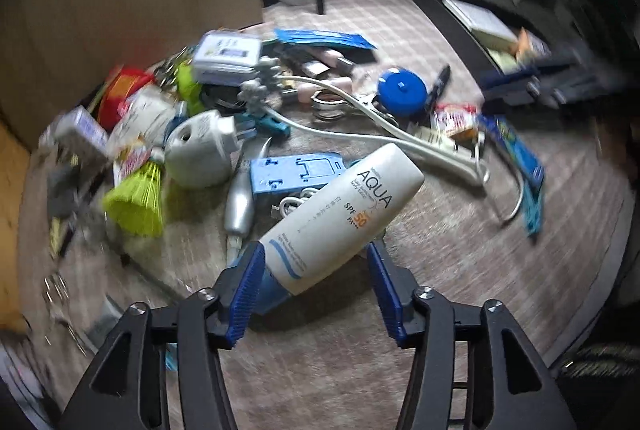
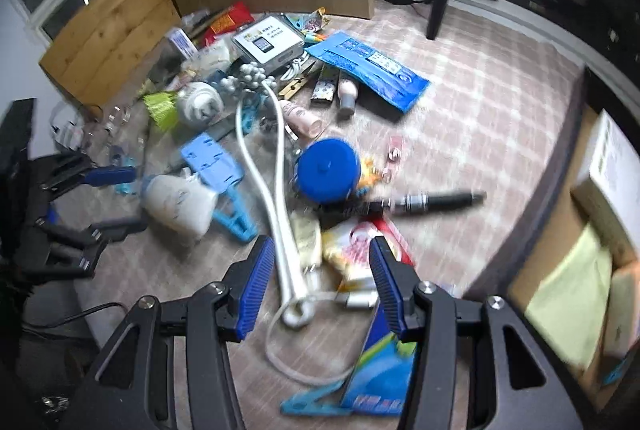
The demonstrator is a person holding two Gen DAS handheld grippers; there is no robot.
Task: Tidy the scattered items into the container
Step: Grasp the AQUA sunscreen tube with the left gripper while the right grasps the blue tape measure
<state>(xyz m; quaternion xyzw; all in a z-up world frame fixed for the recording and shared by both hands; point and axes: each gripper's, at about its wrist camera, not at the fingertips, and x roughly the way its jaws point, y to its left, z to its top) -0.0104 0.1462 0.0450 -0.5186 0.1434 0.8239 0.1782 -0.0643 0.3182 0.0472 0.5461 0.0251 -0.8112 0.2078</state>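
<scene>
Sunscreen bottle [image 1: 344,214] marked AQUA lies tilted between the left gripper [image 1: 316,290]'s blue pads, which stand spread and clear of its sides. Beyond it, clutter covers the checked carpet [image 1: 440,250]. The right gripper [image 2: 320,290] hangs spread over a white cable [image 2: 280,222] and snack packet [image 2: 352,246].

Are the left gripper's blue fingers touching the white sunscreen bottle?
Cannot tell. In the left wrist view, the sunscreen bottle sits between the left gripper's fingers; neither contact nor gap shows plainly.
</scene>
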